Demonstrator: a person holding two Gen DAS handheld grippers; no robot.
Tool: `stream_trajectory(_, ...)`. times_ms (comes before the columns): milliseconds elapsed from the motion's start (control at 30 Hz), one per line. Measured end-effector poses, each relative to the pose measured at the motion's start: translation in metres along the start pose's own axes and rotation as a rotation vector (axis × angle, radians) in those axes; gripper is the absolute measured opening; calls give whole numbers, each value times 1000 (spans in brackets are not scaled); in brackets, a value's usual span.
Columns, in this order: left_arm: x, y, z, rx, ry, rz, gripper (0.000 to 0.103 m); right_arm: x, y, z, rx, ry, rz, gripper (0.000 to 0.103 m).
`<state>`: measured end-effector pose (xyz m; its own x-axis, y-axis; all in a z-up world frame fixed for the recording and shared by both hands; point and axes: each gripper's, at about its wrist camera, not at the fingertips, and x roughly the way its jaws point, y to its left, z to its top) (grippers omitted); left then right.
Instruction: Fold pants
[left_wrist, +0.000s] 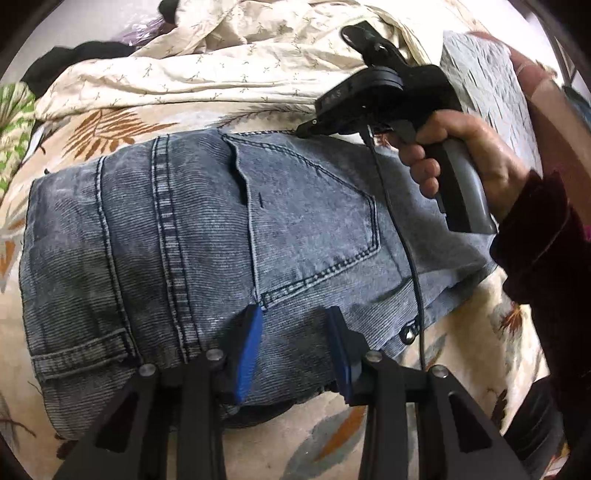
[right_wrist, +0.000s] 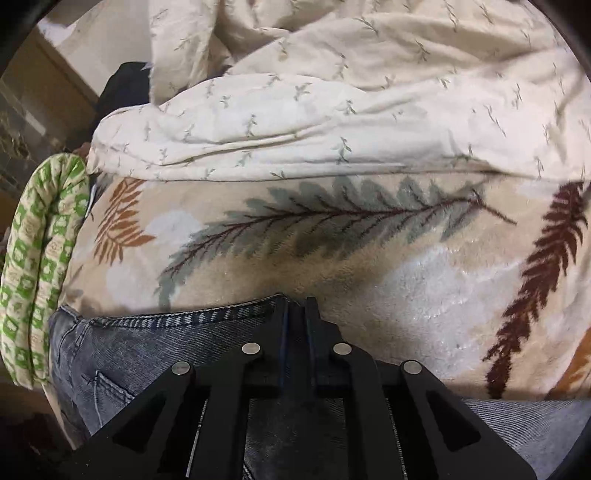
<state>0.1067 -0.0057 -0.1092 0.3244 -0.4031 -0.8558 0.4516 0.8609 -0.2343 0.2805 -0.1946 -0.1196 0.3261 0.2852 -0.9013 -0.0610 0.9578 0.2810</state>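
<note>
Grey-blue jeans spread flat on a leaf-print blanket, back pocket up; left gripper over the near edge, blue pads apart with denim between them; right gripper pinched shut on the far hem, hand squeezing its handle.

A beige fleece blanket printed with grey, orange and brown fern leaves covers the surface. Behind it lies a crumpled cream quilt with small sprig motifs. At the blanket's left edge sits a green-and-cream patterned cloth.
</note>
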Motion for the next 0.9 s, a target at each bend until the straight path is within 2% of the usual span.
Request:
stream_trajectory(167, 0, -8, 0, 30, 4, 43, 39, -10, 0, -1, 37, -18, 2, 11)
stream_trajectory(267, -10, -7, -1, 19, -14, 30, 39, -44, -14, -7, 114, -96, 62, 16)
stream_trajectory(333, -22, -7, -1, 34, -35, 52, 42, -77, -27, -18, 141, -160, 88, 29)
stream_trajectory(367, -30, -6, -1, 32, -57, 63, 46, -95, -34, -26, 145, -186, 85, 30)
stream_trajectory(400, -39, -4, -1, 25, -83, 64, 50, -113, -42, -36, 148, -204, 78, 30)
stream_trajectory(467, -52, 1, -2, 10, -122, 58, 52, -143, -61, -59, 164, -244, 62, 30)
stream_trajectory(533, -60, 3, -2, -3, -159, 61, 54, -178, -92, -92, 225, -298, 60, 35)
stream_trajectory(567, -61, 2, -3, -8, -167, 59, 58, -195, -110, -108, 269, -325, 57, 38)
stream_trajectory(633, -60, -1, -3, -11, -171, 46, 60, -229, -151, -151, 401, -403, 52, 55)
stream_trajectory(733, -52, -14, 3, -7, -173, 29, 65, -258, -190, -204, 553, -520, 57, 58)
stream_trajectory(800, -43, -23, 9, -7, -175, 21, 75, -268, -216, -236, 670, -591, 50, 66)
stream_trajectory(867, -37, -36, 11, 5, -180, 24, 79, -268, -238, -250, 778, -592, 42, 68)
stream_trajectory(900, -34, -43, 11, 17, -179, 32, 84, -264, -247, -254, 821, -553, 46, 68)
